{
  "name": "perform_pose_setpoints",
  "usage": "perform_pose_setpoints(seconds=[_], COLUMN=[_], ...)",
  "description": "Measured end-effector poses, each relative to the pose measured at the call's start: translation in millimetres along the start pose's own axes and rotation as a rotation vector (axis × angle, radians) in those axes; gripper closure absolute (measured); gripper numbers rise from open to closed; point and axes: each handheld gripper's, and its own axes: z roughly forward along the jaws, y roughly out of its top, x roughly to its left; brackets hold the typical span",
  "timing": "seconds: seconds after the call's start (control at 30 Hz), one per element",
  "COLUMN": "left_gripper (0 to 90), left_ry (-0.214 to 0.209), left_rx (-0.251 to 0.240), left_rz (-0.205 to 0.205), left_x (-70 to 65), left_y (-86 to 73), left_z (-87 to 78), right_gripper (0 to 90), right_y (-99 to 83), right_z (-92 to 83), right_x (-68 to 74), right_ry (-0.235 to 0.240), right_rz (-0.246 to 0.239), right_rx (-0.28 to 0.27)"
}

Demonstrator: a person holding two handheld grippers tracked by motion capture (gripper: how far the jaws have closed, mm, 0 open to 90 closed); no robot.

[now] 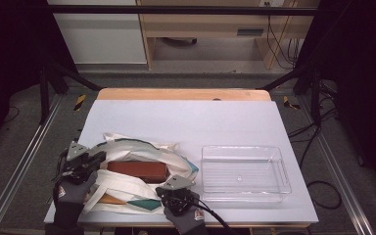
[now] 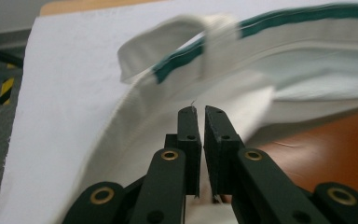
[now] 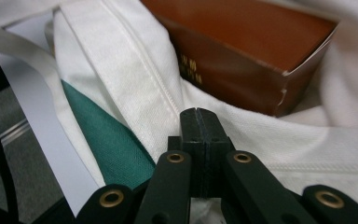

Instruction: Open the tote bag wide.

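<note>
A white tote bag (image 1: pixel 142 147) with green trim lies flat on the near left of the table, and a brown box (image 1: pixel 137 171) lies in its open mouth. My left gripper (image 1: pixel 98 155) is at the bag's left edge. In the left gripper view its jaws (image 2: pixel 202 109) stand a narrow slit apart over the bag's hem (image 2: pixel 135 112), with the box (image 2: pixel 326 149) to their right. My right gripper (image 1: pixel 164 190) is at the bag's near edge. Its jaws (image 3: pixel 199 112) are pressed together over the white cloth (image 3: pixel 135 74), just short of the box (image 3: pixel 242 42).
A clear plastic tray (image 1: pixel 284 171) stands right of the bag on the pale blue table top (image 1: pixel 186 117). The bag's handle loop (image 2: pixel 168 37) arches up beyond the left jaws. Black frame rails and cables run beside the table.
</note>
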Motion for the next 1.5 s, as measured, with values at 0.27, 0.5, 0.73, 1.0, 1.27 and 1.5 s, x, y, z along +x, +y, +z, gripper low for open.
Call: perform_pose_setpoints(seconds=[0.27, 0.5, 0.73, 1.0, 1.27, 1.5], left_gripper=[84.6, 89.3, 89.7, 89.7, 89.8, 89.9], left_ry=[-0.026, -0.068, -0.089, -0.061, -0.074, -0.092], left_rx=[0.077, 0.085, 0.143, 0.263, 0.25, 0.092], left_rz=[0.067, 0.064, 0.083, 0.142, 0.124, 0.09], left_x=[-14.7, -12.7, -12.5, -18.8, -16.0, -11.3], left_y=[-14.3, -28.2, -45.6, -54.7, -53.7, -19.8], left_z=[2.1, -18.0, -26.6, -11.5, -12.3, -23.4], right_gripper=[87.5, 88.4, 90.0, 90.0, 90.0, 90.0], right_y=[10.3, 10.7, 7.2, 0.0, -6.2, -7.5], right_z=[-12.1, -13.2, -4.2, 3.7, 7.6, 7.1], right_x=[-2.9, -3.8, -6.3, -7.1, -6.8, -7.2], right_ry=[-0.04, -0.049, -0.072, -0.097, -0.107, -0.099], right_rz=[-0.009, -0.01, -0.005, 0.005, 0.015, 0.016], right_rx=[-0.068, -0.073, -0.03, 0.01, 0.006, -0.001])
